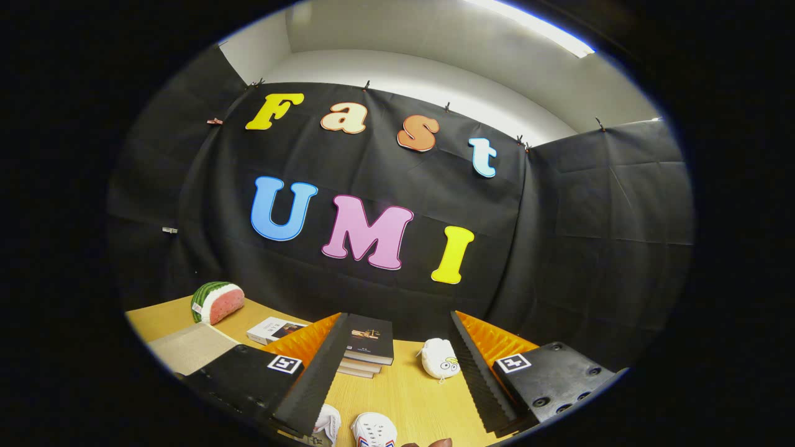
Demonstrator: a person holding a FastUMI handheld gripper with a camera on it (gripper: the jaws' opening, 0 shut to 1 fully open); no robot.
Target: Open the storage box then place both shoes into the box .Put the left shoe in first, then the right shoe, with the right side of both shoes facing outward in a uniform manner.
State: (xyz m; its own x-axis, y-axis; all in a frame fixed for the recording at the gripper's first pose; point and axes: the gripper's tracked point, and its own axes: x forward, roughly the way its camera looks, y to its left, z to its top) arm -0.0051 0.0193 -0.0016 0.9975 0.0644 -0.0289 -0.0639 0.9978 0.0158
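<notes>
Gripper [397, 372] spread wide, nothing between the fingers, not touching anything. It sits above the wooden table [410, 391], tilted up so the view takes in mostly the booth wall.

Between the fingers, near their bases: two white shoes side by side on the table. One shoe [327, 424] lies right against the inner edge of the left finger, partly hidden by it. The other shoe [374, 429] is just beside it, perforated upper, red and blue stripes at the sole edge. Small gap between the two; can't tell which is left and which is right from this angle. A dark reddish-brown thing [435, 443] peeks in just next to the second shoe, too cut off to identify.

Just ahead of the fingertips: stack of books [367, 347], dark cover on top, close to the left fingertip. A white plush toy [440, 359] with cartoon eyes sits near the right fingertip, apart from the books.

Beyond the left finger: a single book [273, 329] lying flat, a beige mat [186, 347] next to it, and farther back a watermelon-slice toy [216, 302] near the wall.

Storage box: can't locate it from here.
</notes>
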